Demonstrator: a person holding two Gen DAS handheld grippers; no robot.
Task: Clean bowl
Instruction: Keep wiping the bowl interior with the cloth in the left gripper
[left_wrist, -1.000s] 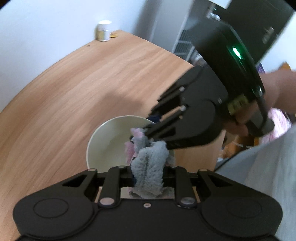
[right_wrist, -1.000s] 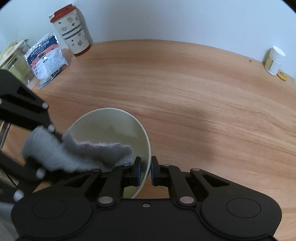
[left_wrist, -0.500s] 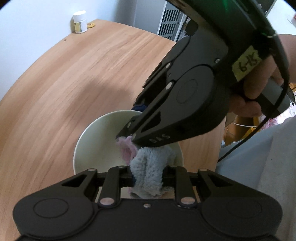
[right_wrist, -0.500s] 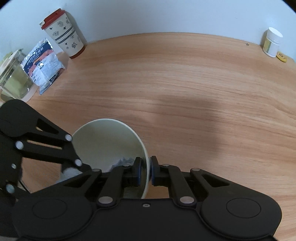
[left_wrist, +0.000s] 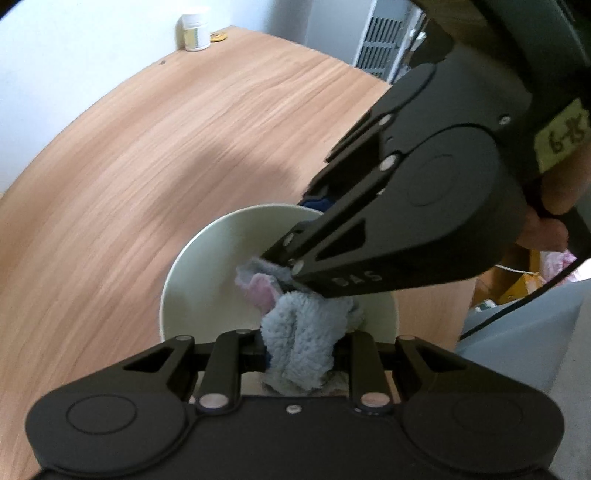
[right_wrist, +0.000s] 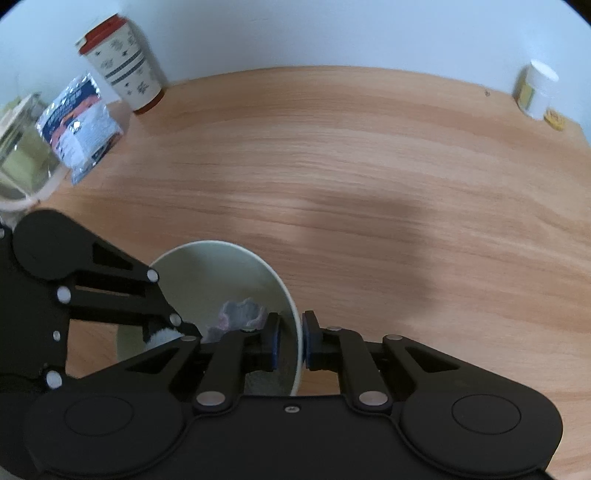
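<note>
We pinch the pale bowl (right_wrist: 236, 280) by its rim with our right gripper (right_wrist: 290, 345), jaws nearly shut on the wall, above the wooden table (right_wrist: 369, 166). Our left gripper (left_wrist: 299, 350) clamps a grey-pink cloth (left_wrist: 303, 332), now pushed deeper inside than a second ago: wiping underway.

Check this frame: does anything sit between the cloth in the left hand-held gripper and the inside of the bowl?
Nothing visible does. The cloth held by the left hand-held gripper already hangs inside the bowl, whose rim the right hand-held gripper pinches.
</note>
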